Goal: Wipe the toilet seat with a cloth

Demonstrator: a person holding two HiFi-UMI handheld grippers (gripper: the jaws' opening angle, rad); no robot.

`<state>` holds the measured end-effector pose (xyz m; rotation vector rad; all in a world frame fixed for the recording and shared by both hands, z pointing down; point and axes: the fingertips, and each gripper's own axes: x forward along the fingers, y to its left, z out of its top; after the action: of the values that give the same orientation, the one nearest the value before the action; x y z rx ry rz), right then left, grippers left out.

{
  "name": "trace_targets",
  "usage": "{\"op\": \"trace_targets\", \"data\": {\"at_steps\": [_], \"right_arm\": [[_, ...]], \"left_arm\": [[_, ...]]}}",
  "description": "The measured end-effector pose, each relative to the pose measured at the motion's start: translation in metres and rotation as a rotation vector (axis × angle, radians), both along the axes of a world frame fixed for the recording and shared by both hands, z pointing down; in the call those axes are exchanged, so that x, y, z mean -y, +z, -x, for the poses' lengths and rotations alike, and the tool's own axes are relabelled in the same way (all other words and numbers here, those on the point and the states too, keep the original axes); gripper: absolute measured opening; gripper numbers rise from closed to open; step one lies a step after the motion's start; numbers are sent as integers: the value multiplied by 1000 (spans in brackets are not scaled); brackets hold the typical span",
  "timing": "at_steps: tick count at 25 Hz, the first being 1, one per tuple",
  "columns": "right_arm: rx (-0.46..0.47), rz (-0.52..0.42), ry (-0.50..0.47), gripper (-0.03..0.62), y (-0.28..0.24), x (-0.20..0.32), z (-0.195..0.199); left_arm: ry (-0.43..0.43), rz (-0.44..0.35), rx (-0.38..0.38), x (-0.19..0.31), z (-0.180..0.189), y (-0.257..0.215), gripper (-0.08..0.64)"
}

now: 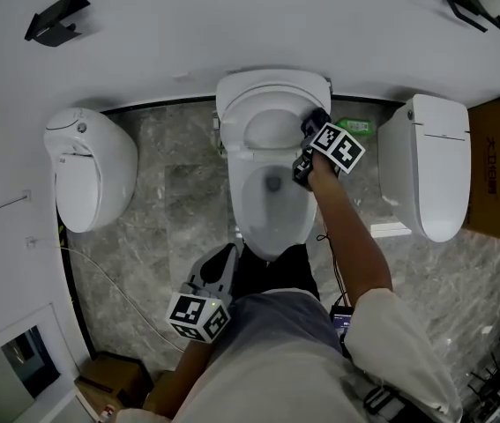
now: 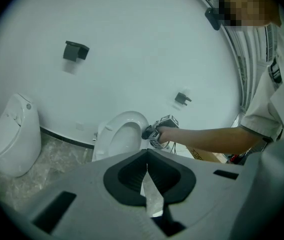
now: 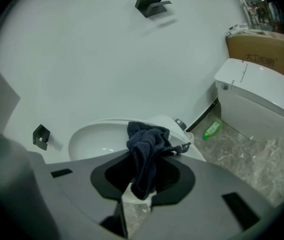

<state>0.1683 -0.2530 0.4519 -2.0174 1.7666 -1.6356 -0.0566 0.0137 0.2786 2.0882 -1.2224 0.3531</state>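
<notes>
The white toilet (image 1: 270, 223) stands against the wall at the middle of the head view, its seat and lid (image 1: 267, 104) raised at the back. My right gripper (image 1: 305, 151) reaches over the right side of the seat and is shut on a dark blue cloth (image 3: 147, 149). The cloth bunches out past the jaws and hangs over the seat's white ring (image 3: 89, 141). My left gripper (image 1: 217, 265) hangs low in front of the bowl, away from the toilet, shut with nothing in it. From the left gripper view the toilet (image 2: 119, 134) and the right gripper (image 2: 154, 132) lie ahead.
Two other white toilets flank this one, at the left (image 1: 91, 170) and the right (image 1: 428, 166). A cardboard box (image 1: 496, 170) stands far right, a green bottle (image 1: 356, 127) lies by the wall, and black brackets (image 1: 55, 20) hang on it. Cables run over the marble floor (image 1: 179, 210).
</notes>
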Motion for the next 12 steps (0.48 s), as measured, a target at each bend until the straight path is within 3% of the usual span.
{"op": "trace_targets", "data": {"at_steps": [12], "right_arm": [[-19, -29, -79, 77, -20, 7, 13]], "left_arm": [[-9, 11, -17, -4, 3, 3, 9]]}}
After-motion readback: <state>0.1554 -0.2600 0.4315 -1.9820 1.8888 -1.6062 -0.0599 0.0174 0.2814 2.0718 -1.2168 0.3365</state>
